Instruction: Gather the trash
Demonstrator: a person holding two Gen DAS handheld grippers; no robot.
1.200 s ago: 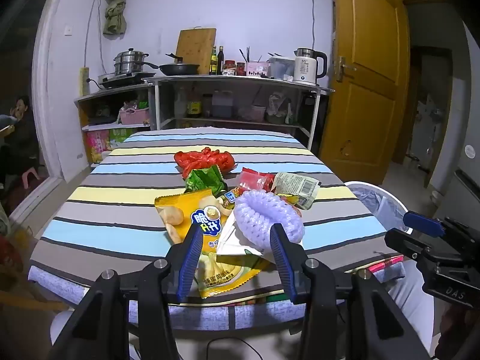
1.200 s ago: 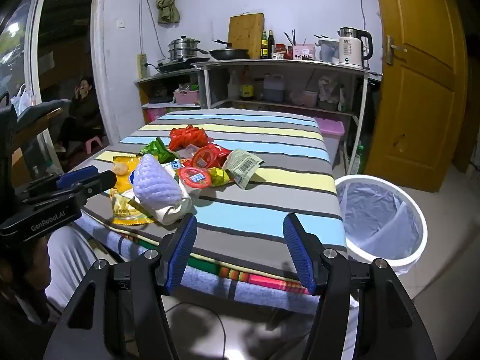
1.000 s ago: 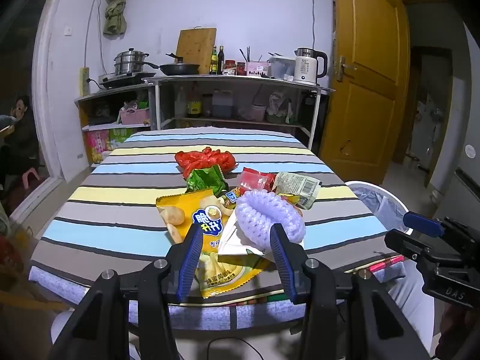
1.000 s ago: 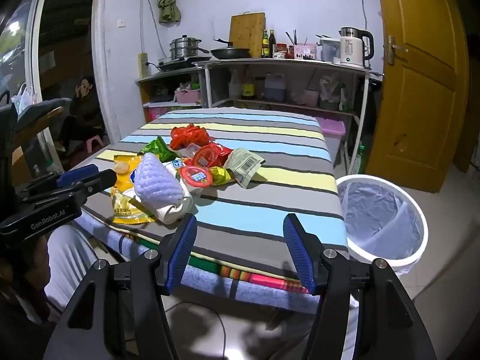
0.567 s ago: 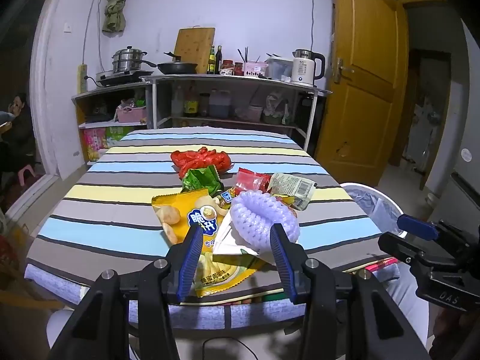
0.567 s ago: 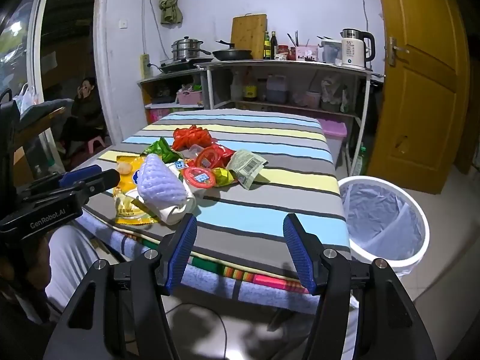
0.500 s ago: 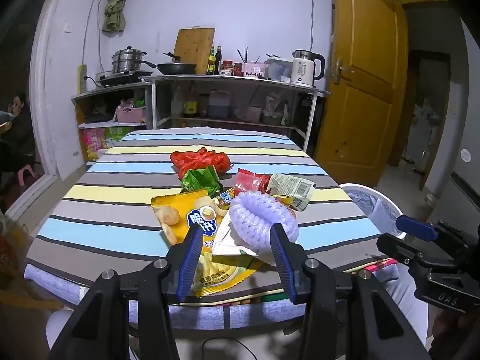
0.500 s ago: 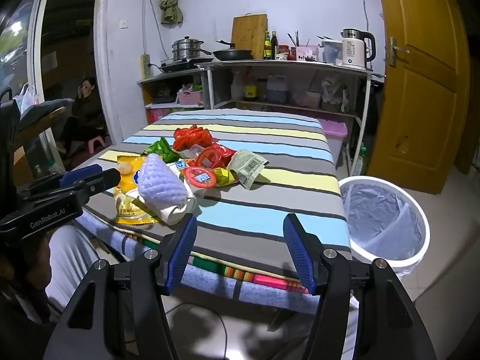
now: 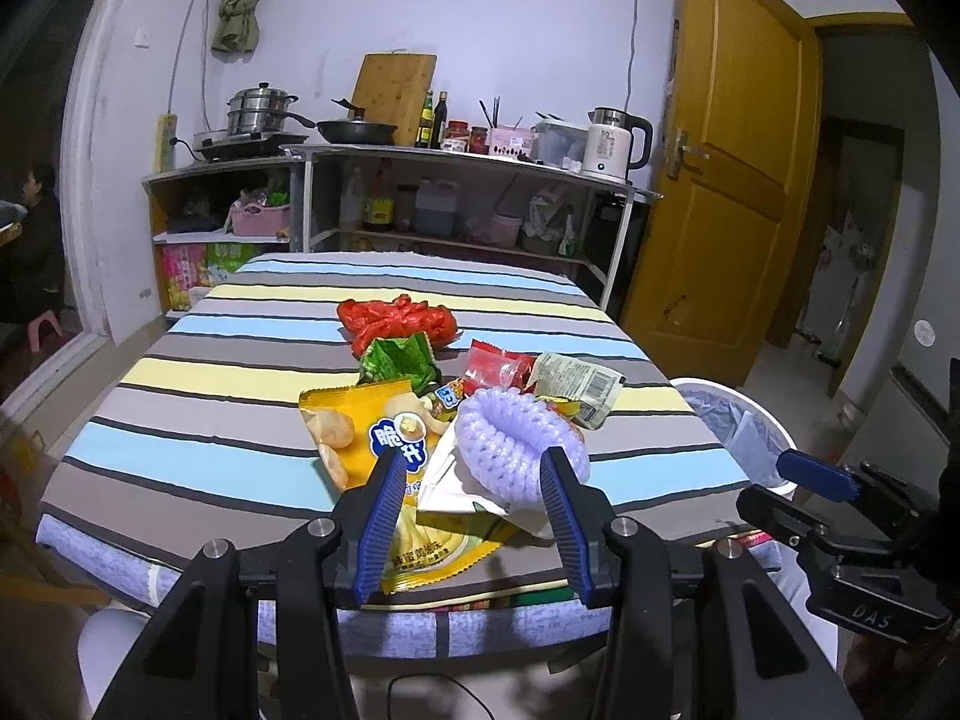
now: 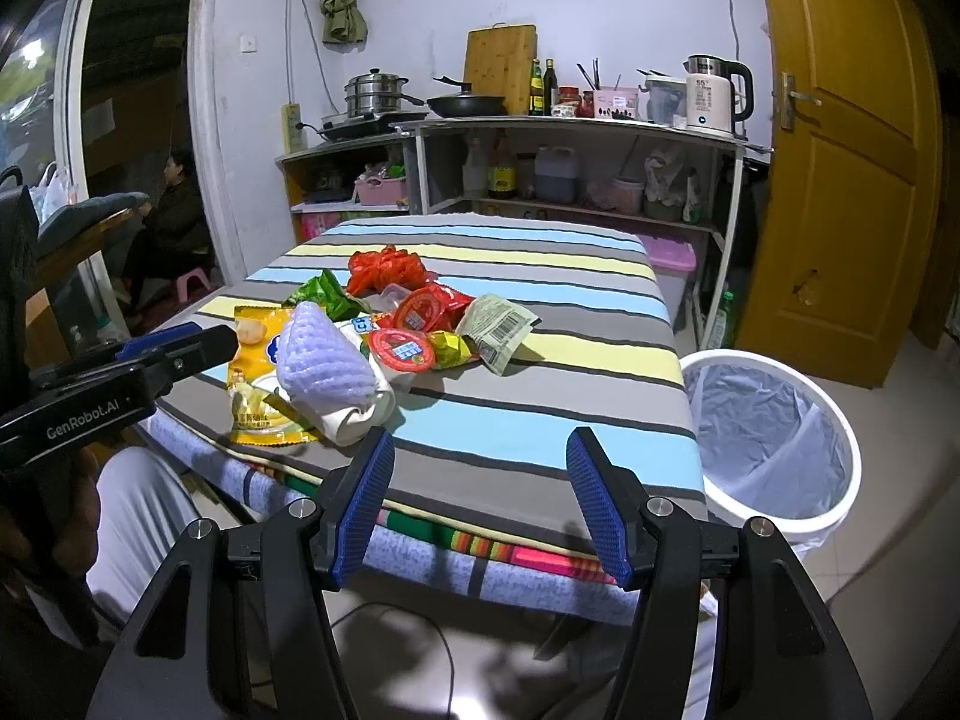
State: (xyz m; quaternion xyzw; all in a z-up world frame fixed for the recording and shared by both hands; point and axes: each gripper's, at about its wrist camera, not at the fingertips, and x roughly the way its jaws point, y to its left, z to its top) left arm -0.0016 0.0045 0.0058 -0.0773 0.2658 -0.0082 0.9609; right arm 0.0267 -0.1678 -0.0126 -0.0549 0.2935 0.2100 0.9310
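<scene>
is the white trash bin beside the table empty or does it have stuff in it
Empty, as far as shows: the white round trash bin shows only its bare pale liner; all wrappers lie on the striped table.

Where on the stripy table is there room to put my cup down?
Bare cloth lies on the table's near right part, between the trash pile and the edge by the white bin. The far end behind the red bag is free too, and the left side beside the yellow chip bag. The middle is crowded with wrappers and the purple foam net.

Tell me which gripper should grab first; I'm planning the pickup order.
Probably the left gripper: its open jaws frame the purple foam net. The right gripper, also open, faces bare tablecloth beside the bin.
</scene>
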